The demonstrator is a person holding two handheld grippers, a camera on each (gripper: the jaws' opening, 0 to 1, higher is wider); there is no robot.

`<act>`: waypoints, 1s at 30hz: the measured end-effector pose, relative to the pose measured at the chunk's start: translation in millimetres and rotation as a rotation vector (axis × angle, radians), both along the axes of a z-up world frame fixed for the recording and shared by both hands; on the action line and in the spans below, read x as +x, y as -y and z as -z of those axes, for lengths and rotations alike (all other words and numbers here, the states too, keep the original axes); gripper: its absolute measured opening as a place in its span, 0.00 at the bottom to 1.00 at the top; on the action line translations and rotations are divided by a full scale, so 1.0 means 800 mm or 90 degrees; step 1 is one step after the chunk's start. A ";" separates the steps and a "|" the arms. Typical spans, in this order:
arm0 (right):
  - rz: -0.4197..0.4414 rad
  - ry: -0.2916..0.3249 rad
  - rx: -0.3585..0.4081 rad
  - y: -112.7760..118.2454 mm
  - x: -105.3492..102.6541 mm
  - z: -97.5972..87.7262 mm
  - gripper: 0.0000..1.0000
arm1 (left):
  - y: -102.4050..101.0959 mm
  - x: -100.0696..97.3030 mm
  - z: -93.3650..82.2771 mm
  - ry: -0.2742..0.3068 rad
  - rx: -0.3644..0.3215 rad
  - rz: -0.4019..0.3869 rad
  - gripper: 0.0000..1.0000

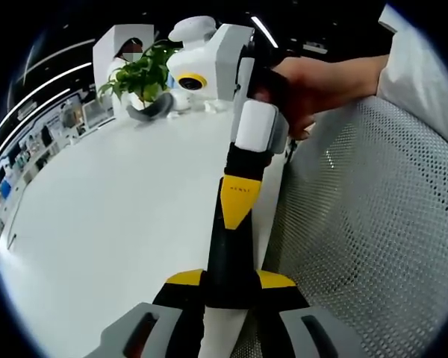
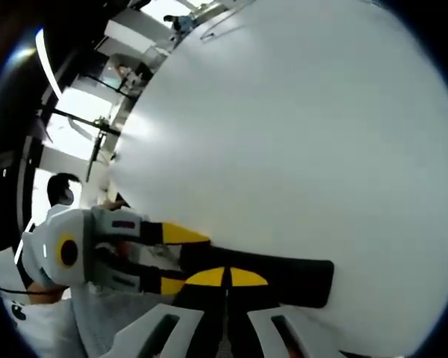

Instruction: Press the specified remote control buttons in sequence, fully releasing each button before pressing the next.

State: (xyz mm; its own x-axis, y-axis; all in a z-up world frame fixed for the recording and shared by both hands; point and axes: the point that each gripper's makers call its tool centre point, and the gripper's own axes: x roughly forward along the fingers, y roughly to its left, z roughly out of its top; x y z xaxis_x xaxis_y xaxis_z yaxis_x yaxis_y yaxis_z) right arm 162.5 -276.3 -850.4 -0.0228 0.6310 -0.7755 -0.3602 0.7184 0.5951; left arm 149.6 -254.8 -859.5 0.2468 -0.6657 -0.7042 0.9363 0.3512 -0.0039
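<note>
A long black remote (image 2: 291, 282) lies low over the white table (image 2: 299, 134). My left gripper (image 1: 229, 282) is shut on its near end, one yellow-tipped jaw on each side of the remote (image 1: 225, 253). In the right gripper view the left gripper (image 2: 187, 259) comes in from the left and holds that same end. My right gripper (image 2: 225, 277) is shut, its yellow tips together on the remote's top face. In the left gripper view the right gripper (image 1: 235, 205), held by a hand (image 1: 321, 82), comes down onto the remote. The buttons are hidden.
A grey mesh chair back (image 1: 373, 224) stands close on the right of the table (image 1: 119, 216). A potted plant (image 1: 142, 74) and a white device with a yellow ring (image 1: 194, 74) sit at the far end. A person (image 2: 60, 194) is at the left.
</note>
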 end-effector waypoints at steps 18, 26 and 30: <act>-0.051 0.049 -0.033 -0.003 -0.001 -0.002 0.00 | 0.000 -0.001 -0.001 0.001 -0.001 -0.001 0.25; -0.052 0.049 -0.011 -0.007 0.000 -0.004 0.00 | 0.000 -0.001 -0.001 0.000 0.000 -0.001 0.25; -0.055 0.049 -0.005 -0.010 -0.002 -0.006 0.00 | 0.000 0.000 0.000 0.000 0.000 -0.001 0.25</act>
